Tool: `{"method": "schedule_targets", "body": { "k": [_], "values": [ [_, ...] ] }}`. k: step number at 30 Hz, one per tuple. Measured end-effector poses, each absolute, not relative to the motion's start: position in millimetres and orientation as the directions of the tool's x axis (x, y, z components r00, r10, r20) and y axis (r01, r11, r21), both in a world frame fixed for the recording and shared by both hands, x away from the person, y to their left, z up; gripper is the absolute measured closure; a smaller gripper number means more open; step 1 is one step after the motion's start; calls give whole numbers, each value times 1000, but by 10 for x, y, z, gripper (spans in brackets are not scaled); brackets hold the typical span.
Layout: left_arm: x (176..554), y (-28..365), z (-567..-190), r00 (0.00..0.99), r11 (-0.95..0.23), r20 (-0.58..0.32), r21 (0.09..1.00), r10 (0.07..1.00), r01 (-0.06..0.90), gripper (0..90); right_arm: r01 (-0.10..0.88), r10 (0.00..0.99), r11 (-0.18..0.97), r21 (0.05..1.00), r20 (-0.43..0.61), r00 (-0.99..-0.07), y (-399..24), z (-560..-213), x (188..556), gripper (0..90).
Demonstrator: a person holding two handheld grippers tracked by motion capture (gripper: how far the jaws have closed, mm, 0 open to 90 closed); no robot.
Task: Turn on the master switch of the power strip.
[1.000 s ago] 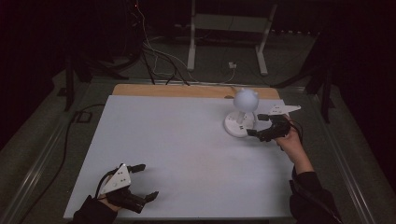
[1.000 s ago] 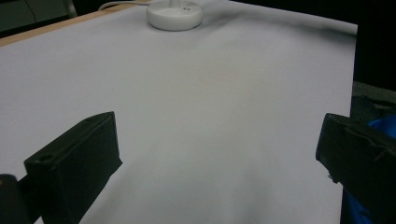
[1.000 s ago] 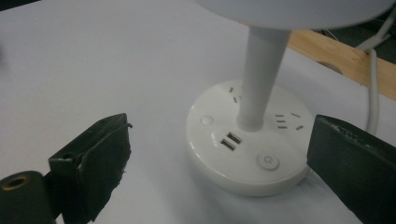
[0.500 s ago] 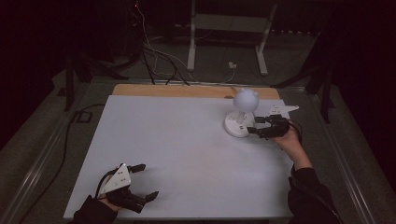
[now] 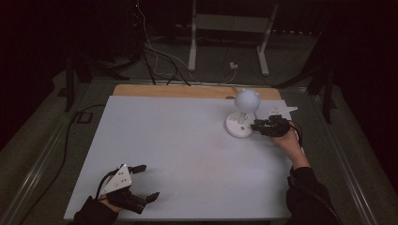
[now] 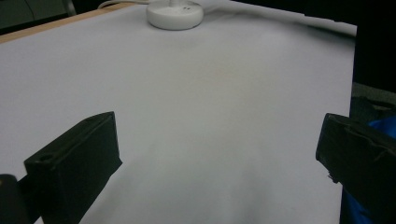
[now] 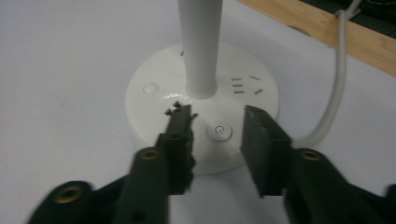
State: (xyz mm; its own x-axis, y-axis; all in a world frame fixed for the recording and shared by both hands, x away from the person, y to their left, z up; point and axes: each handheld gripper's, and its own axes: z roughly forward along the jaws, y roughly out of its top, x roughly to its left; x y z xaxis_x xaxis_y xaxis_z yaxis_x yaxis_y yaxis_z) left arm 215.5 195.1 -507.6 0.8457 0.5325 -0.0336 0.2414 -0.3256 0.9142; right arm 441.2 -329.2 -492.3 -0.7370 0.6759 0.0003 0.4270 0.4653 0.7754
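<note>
White lamp (image 5: 241,123) on table (image 5: 164,140)

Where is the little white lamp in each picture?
High view: the lamp stands at the right far part of the white table, just left of the right tool.
Left gripper view: its round base sits at the top edge, far across the table.
Right gripper view: base and stem are close up in the middle, with the power button between the jaws.
Shared landmark: the round base.

White desk lamp (image 5: 244,115) with round head stands on desk (image 5: 178,140), far right. Right tool (image 5: 261,126) at lamp base, tips touching its edge, jaws just narrowing. Left tool (image 5: 146,183) rests near front-left corner, jaws spread, nothing between.
</note>
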Motion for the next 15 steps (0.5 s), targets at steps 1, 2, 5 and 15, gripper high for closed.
{"method": "schedule_targets", "body": {
  "k": [1,2,5,15],
  "values": [
    [2156,1951,-5077,846,-326,-35,914,532,242,2,430,677,462,775,5,-736,-3290,-4924,4420,673],
    [2155,1950,-5078,846,-326,-34,914,532,242,2,431,677,462,775,6,-736,-3285,-4924,4423,681],
    [2155,1949,-5077,846,-328,-33,913,531,241,2,430,680,462,775,2,-734,-3268,-4931,4445,682],
    [2154,1954,-5077,846,-327,-34,913,533,242,2,424,677,461,779,0,-736,-3224,-4924,4498,833]
  ]
}}
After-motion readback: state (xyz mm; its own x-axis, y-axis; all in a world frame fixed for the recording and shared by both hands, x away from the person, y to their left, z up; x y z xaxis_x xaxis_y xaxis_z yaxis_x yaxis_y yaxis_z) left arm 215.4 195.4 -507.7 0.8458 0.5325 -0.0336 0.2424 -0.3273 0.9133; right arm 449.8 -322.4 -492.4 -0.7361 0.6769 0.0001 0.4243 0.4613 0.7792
